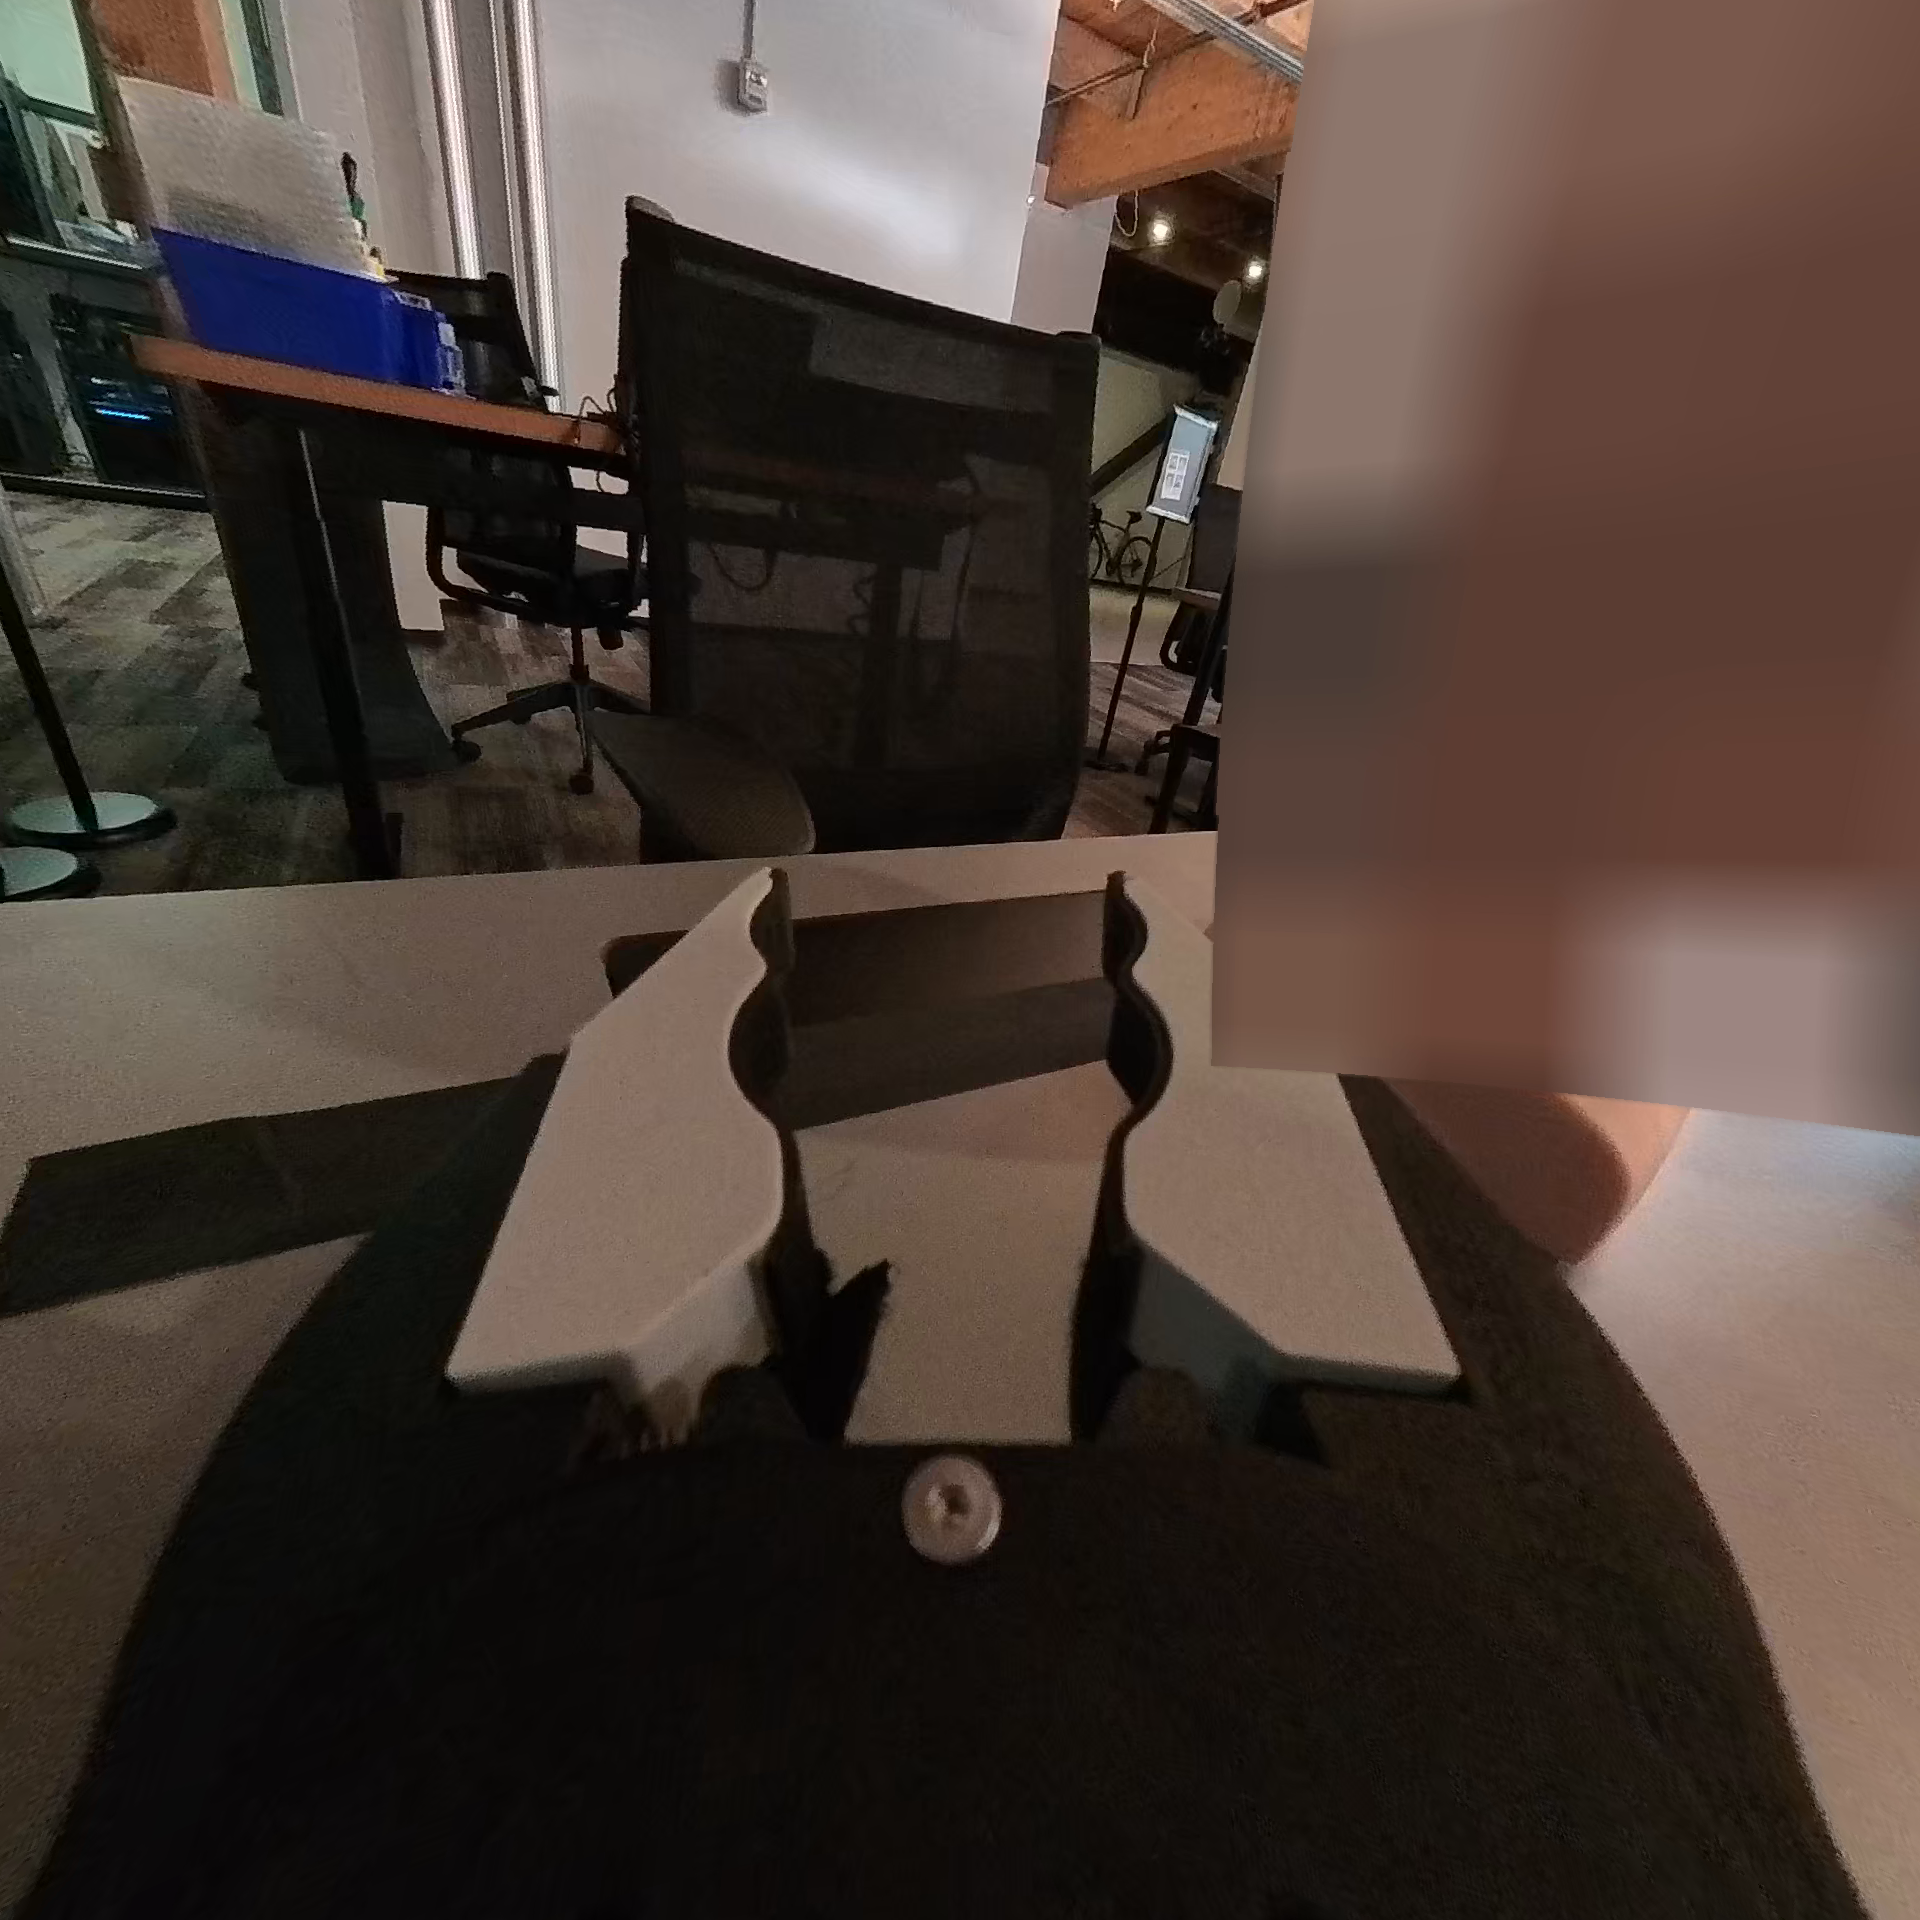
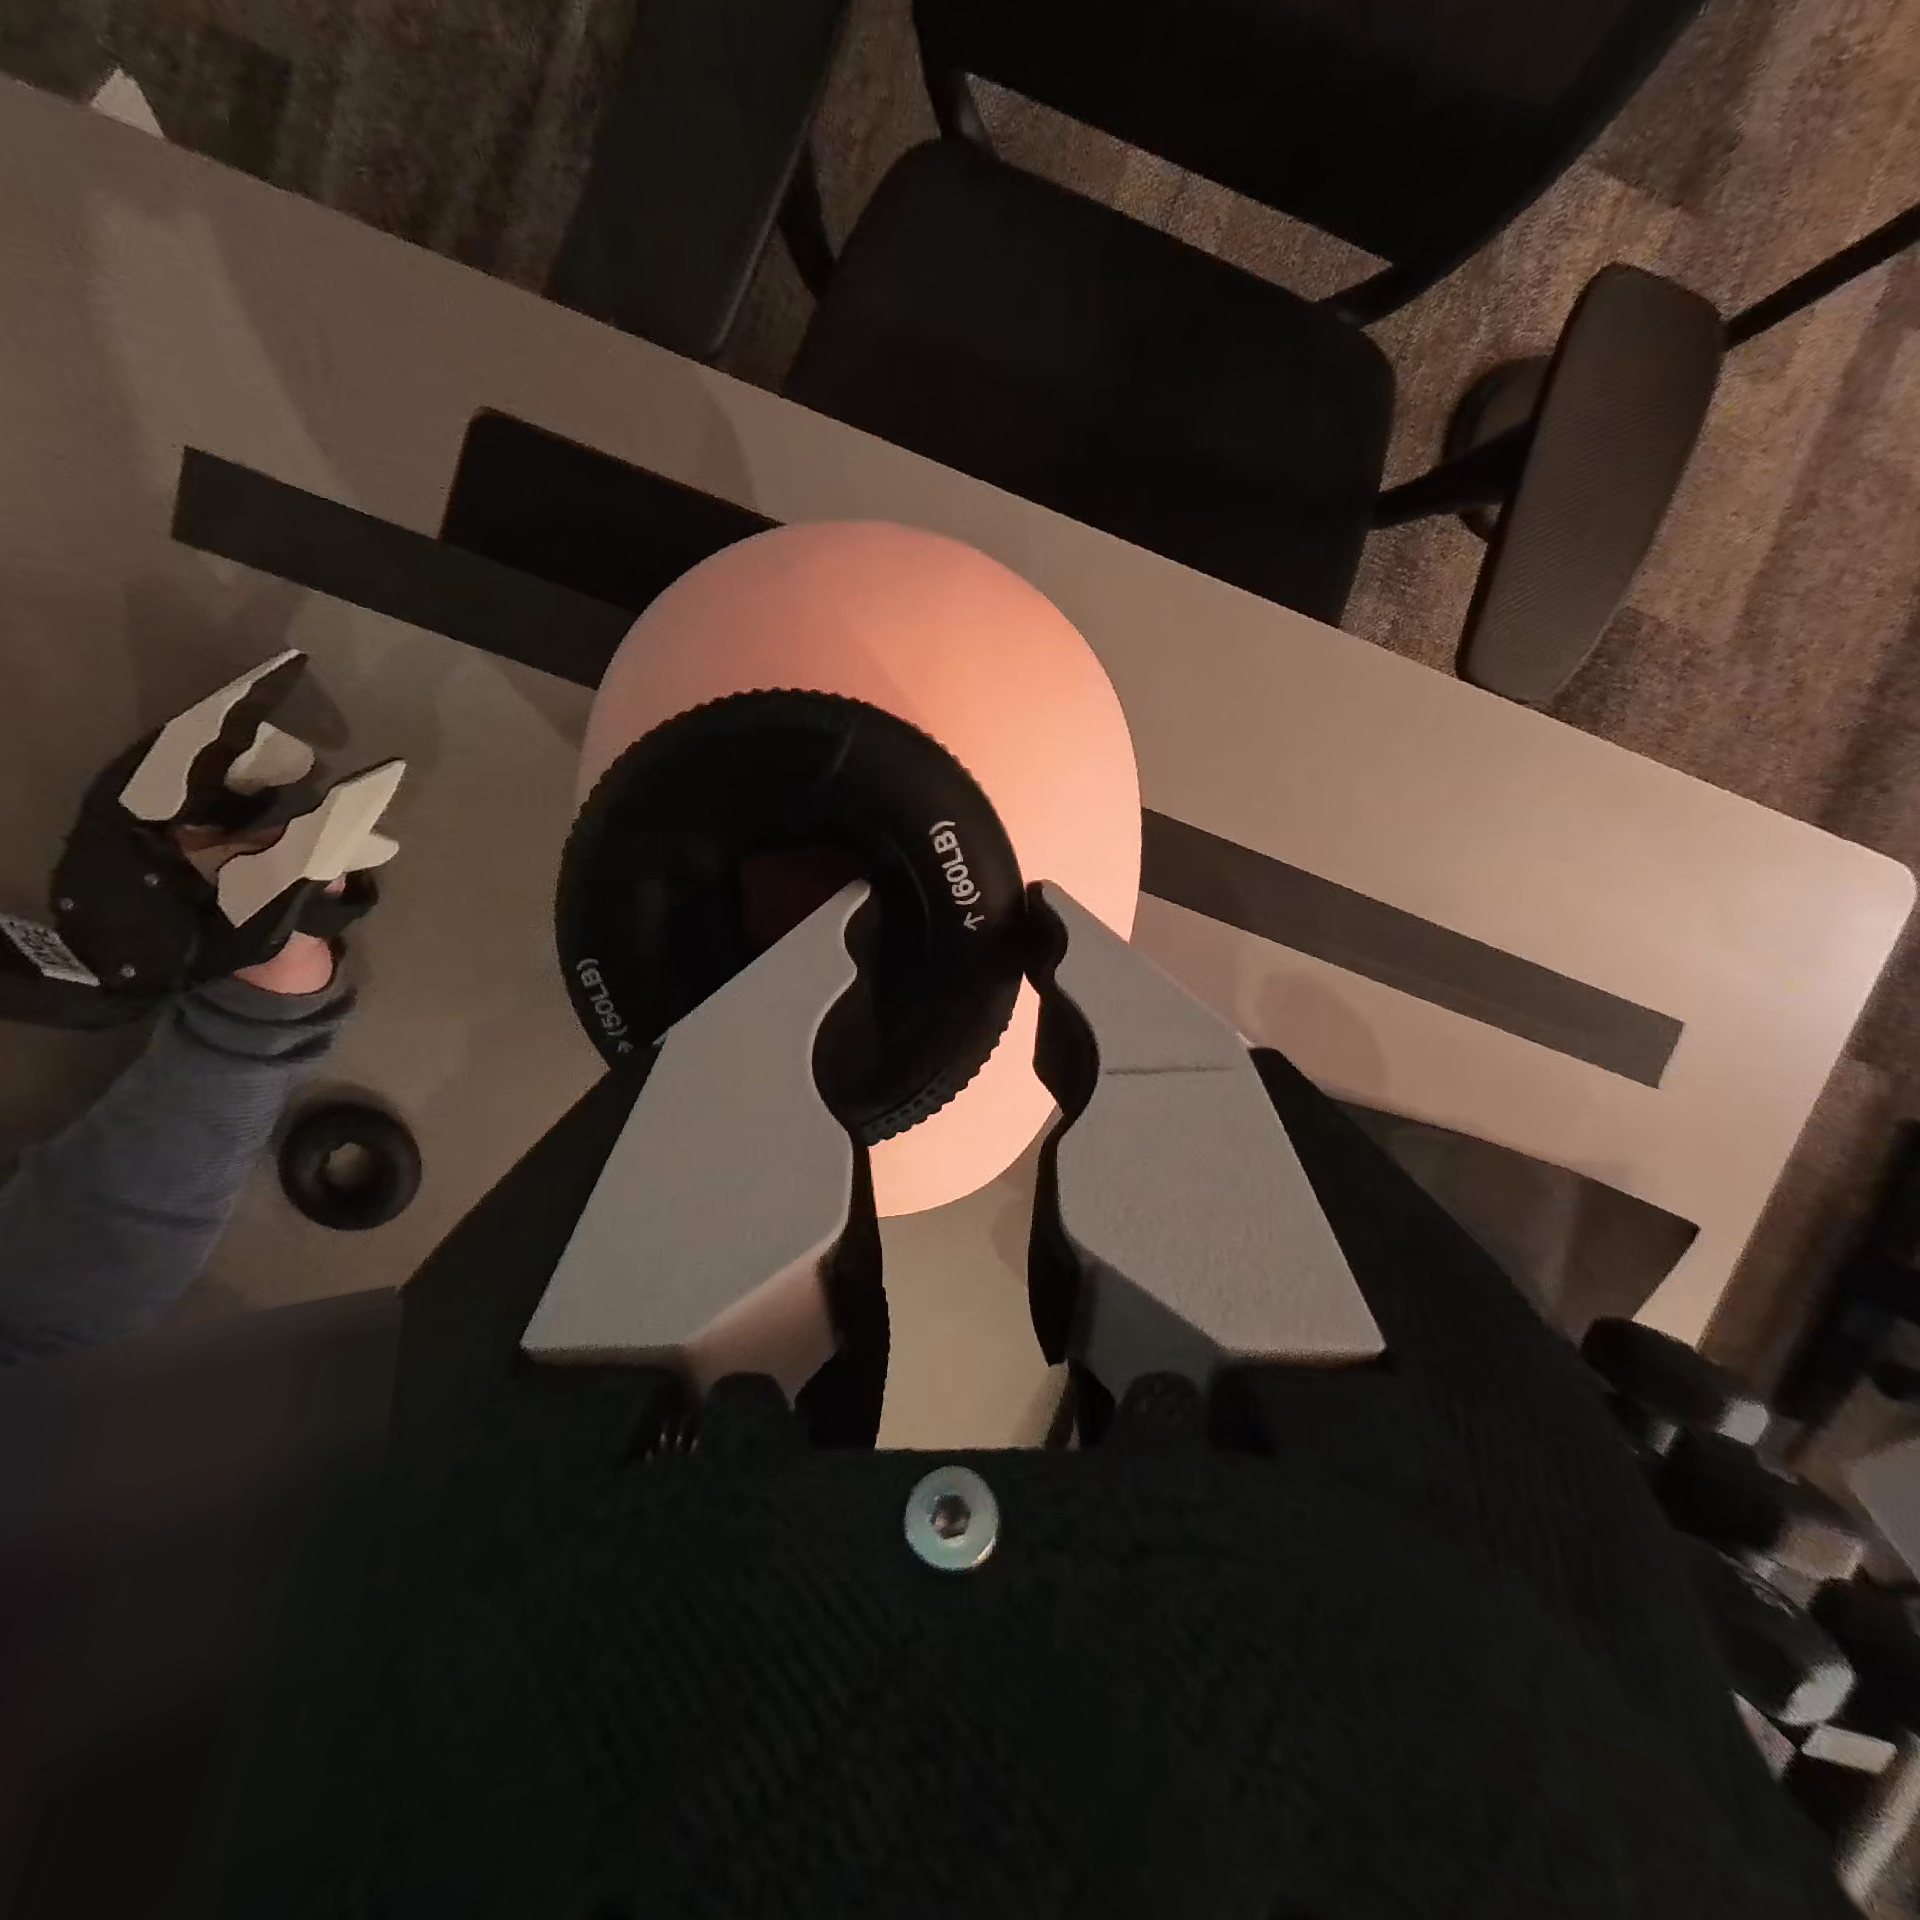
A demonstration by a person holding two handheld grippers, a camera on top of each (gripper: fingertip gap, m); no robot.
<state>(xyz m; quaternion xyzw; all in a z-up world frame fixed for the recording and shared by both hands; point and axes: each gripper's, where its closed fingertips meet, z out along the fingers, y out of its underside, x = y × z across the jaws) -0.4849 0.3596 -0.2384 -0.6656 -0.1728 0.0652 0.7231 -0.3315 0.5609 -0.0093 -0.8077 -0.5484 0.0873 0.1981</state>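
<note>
My right gripper (image 2: 951,891) is shut on a black rubber ring (image 2: 727,790). One finger is inside the ring's hole and the other is outside its wall. It holds the ring above a round pink dish (image 2: 987,644) on the white table (image 2: 1455,790). My left gripper (image 1: 943,883) is open and empty, low over the table (image 1: 208,987). It also shows in the right wrist view (image 2: 343,717), left of the dish. The dish's edge (image 1: 1538,1174) is at the right in the left wrist view. A second, smaller black ring (image 2: 348,1169) lies on the table near the left arm's sleeve.
Black tape strips (image 2: 1403,956) and a black rectangle (image 2: 540,499) mark the table top. A black mesh office chair (image 1: 862,540) stands beyond the far edge and also shows in the right wrist view (image 2: 1091,416). Dark knobbly objects (image 2: 1714,1455) sit off the table's right end. My hands' fingertips stand some 35 cm from each other.
</note>
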